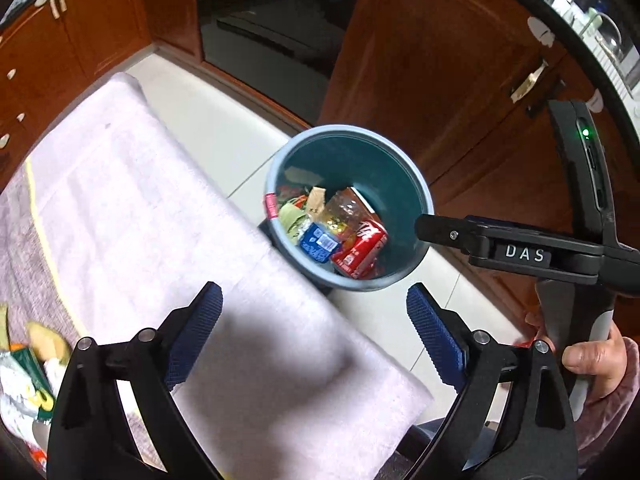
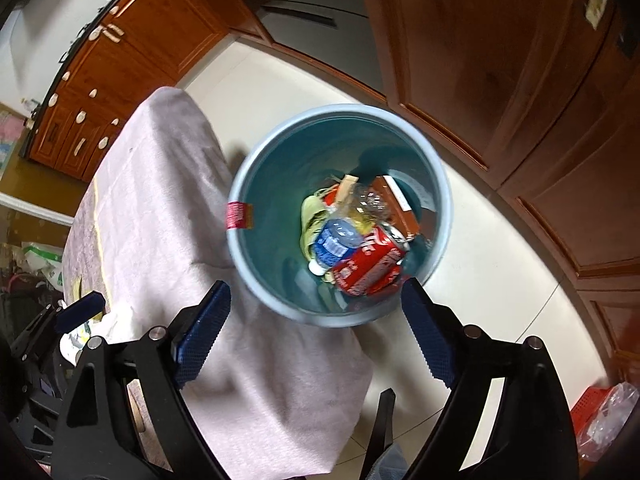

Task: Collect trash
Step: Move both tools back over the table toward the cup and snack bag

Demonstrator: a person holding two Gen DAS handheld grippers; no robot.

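Observation:
A light-blue trash bin (image 1: 280,160) stands on the floor beside the cloth-covered table (image 1: 140,200). Inside it lie a red soda can (image 1: 362,250), a crushed bottle with a blue label (image 1: 320,242) and several wrappers. My left gripper (image 1: 314,308) is open over the table's edge, with nothing between its blue pads. In the right wrist view my right gripper (image 2: 316,300) hangs open above the bin (image 2: 248,168), over the can (image 2: 368,264) and bottle (image 2: 336,244), and holds nothing. One right finger (image 1: 440,229) reaches over the bin's rim.
Loose wrappers (image 1: 24,380) lie on the cloth at the lower left. Wooden cupboards (image 1: 440,60) and a dark oven door (image 1: 272,20) stand behind the bin on the pale tiled floor (image 2: 480,260). A red basket (image 2: 592,404) sits on the floor at the right.

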